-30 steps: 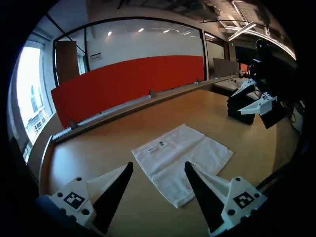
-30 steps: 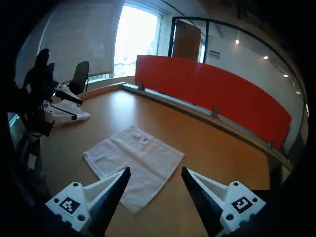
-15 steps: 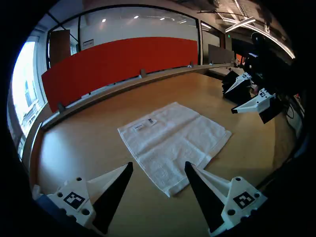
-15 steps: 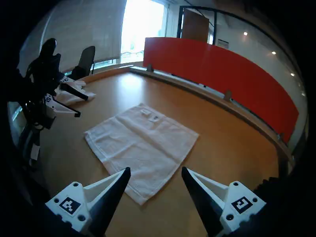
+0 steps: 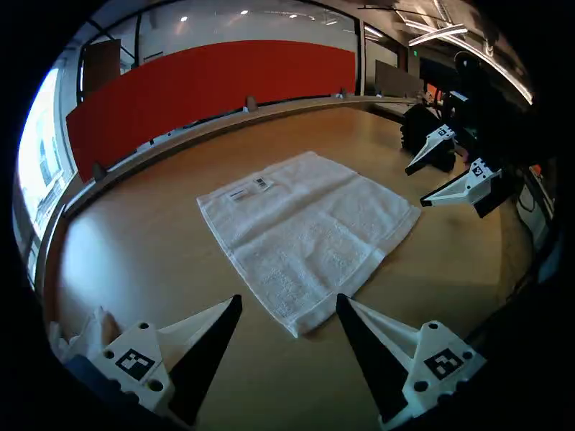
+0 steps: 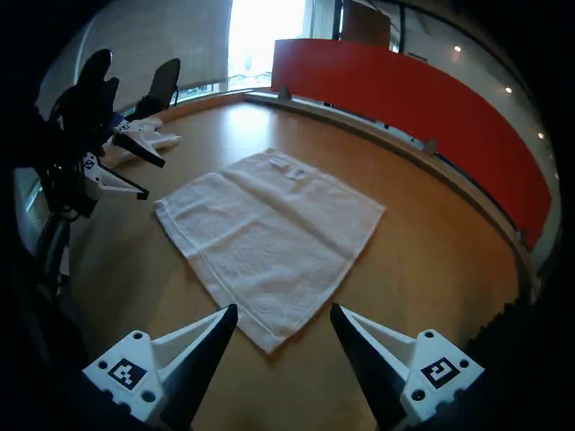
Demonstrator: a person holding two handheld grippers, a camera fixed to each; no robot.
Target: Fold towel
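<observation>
**Flat towel, two open grippers, nothing grabbed**

Got a white towel (image 5: pixel 309 223) spread flat and unfolded on a wooden table (image 5: pixel 136 237), turned diamond-wise with one corner pointing at each camera. Showing two small tags (image 5: pixel 248 188) near its far left edge in the left gripper view.

Looking along the left gripper (image 5: pixel 287 297): spread wide, released, gripping nothing. Framing the towel's near corner right in the gap between the two black fingers (image 5: pixel 208 345). Can't tell whether either fingertip touches the cloth or the table.

Same deal along the right gripper (image 6: pixel 282 307): wide open, empty, bracketing the nearest towel (image 6: pixel 269 230) corner between its fingers. Again no way of telling about contact from here.

Also catching each gripper from the other one's camera. In the left gripper view, spotting the right gripper (image 5: pixel 415 188) at the far right, just past the towel's right corner, fingers apart with nothing between them, clear of the cloth. In the right gripper view, finding the left gripper (image 6: pixel 154 180) at the far left, just off the towel's left corner, likewise open and empty. Held by a dark shape both times, too dim to make out.

Around the edges: a long red partition (image 5: pixel 215 79) running along the far side of the table, a bright window (image 6: pixel 266 36) and a dark chair (image 6: pixel 162 82) beyond it. Plus a bit of white cloth (image 6: pixel 171 136) on the table's far left in the right gripper view, and a dark stack (image 5: pixel 420 129) at the far right in the left gripper view. Can't say what that stack is.
</observation>
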